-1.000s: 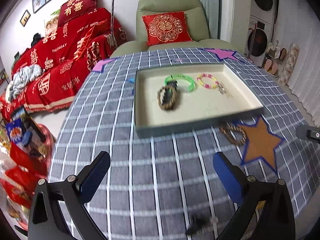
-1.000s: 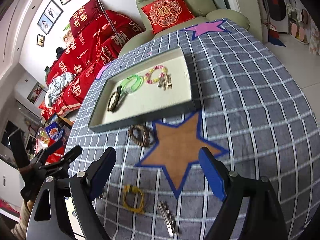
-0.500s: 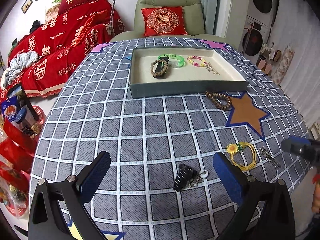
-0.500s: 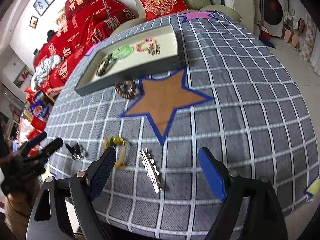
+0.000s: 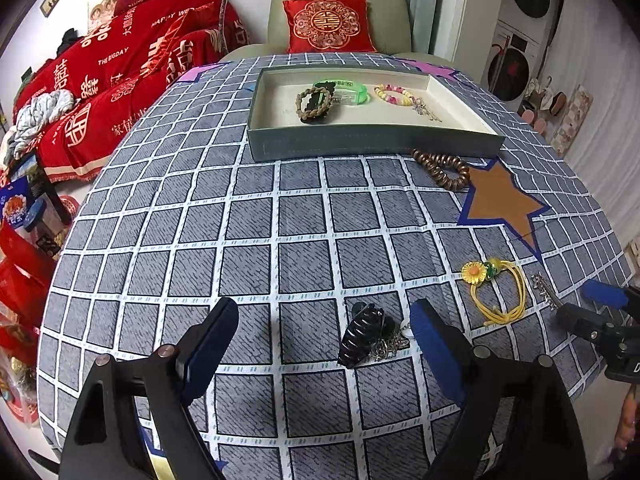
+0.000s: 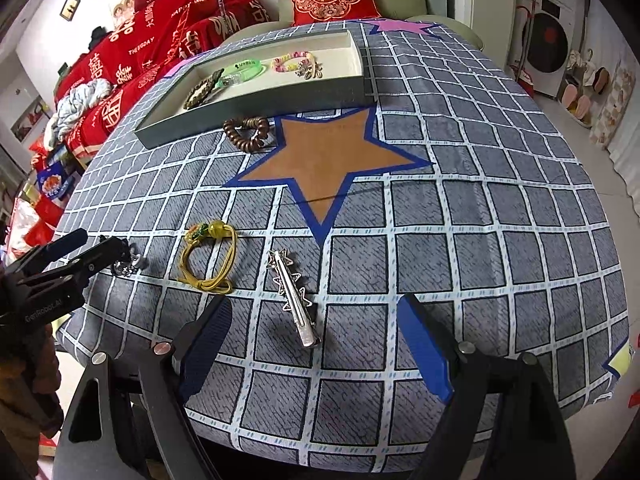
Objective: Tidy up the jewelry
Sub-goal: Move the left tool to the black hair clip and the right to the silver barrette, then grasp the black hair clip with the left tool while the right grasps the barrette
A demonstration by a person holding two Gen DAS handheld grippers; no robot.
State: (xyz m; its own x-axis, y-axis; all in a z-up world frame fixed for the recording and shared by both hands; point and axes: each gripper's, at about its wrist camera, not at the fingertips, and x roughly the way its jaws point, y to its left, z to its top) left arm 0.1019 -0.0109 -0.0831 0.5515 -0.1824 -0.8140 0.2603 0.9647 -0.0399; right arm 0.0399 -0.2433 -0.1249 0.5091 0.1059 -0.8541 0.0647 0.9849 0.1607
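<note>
A grey-green tray [image 5: 372, 142] [image 6: 256, 96] at the table's far side holds a braided bracelet [image 5: 314, 100], a green bangle [image 5: 344, 90] and a pink-yellow bead bracelet [image 5: 394, 94]. A brown bead bracelet [image 5: 442, 166] [image 6: 246, 132] lies just outside it. My left gripper [image 5: 324, 336] is open, low over the near edge, with a black hair claw and chain [image 5: 366, 336] between its fingers. My right gripper [image 6: 312, 332] is open around a silver star hair clip [image 6: 294, 292]. A yellow sunflower hair tie [image 5: 494, 286] [image 6: 210, 256] lies between the two grippers.
A grey checked cloth with a brown star patch [image 6: 328, 152] covers the round table. A green armchair with a red cushion [image 5: 328, 26] stands behind, a red-covered sofa [image 5: 120, 64] at the left. The table edge drops off close to both grippers.
Both grippers have drawn back from the tray to the near edge and come lower. The left is now around the hair claw, the right around the silver clip. Both stay open.
</note>
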